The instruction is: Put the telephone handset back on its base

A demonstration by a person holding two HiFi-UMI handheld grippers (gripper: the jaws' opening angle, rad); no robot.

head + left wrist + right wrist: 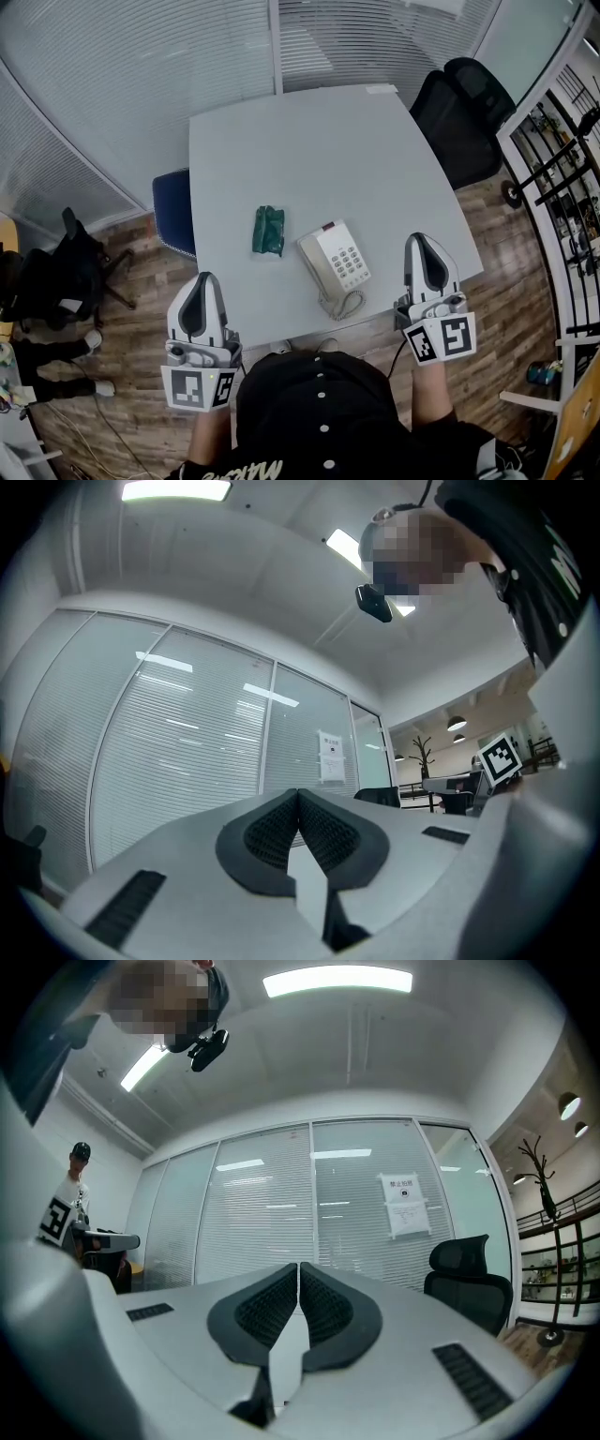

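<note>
Near the front edge of the table [309,141], the telephone base [347,258] sits with the handset [314,265] apparently lying along its left side, cord [342,305] curled nearer. If it needs reseating, I'd press both ends flat into the cradle. The left gripper [203,279] and right gripper [422,240] are both clenched tight and empty, one on either side of the phone, touching nothing.

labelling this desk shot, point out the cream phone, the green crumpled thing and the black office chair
cream push-button telephone [349,262], head view, on its keypad
dark green crumpled item [268,231], head view, at its middle
black office chair [459,122], head view, on its dark upholstery
</note>
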